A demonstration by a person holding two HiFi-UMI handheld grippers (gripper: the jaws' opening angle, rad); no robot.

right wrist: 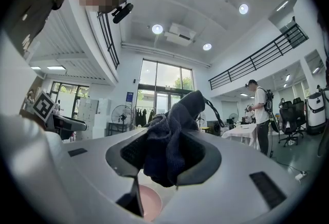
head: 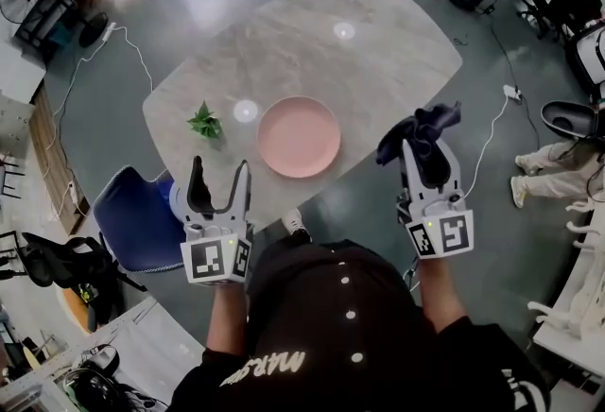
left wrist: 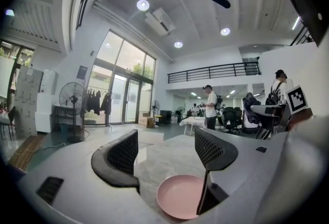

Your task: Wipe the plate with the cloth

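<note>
Clamping the cloth (head: 422,128), the right gripper's (head: 426,155) fingers hover beside the plate (head: 299,136); the left gripper's (head: 220,172) fingers stand apart.

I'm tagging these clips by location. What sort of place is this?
Probably an open-plan office or lab hall, not a home: mezzanine railing, office chairs and a standing fan around a marble-look table.

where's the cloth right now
The cloth is bunched up in the right gripper, whose jaws are shut on it. In the head view it is held up at the right, to the right of the pink plate on the table.
</note>
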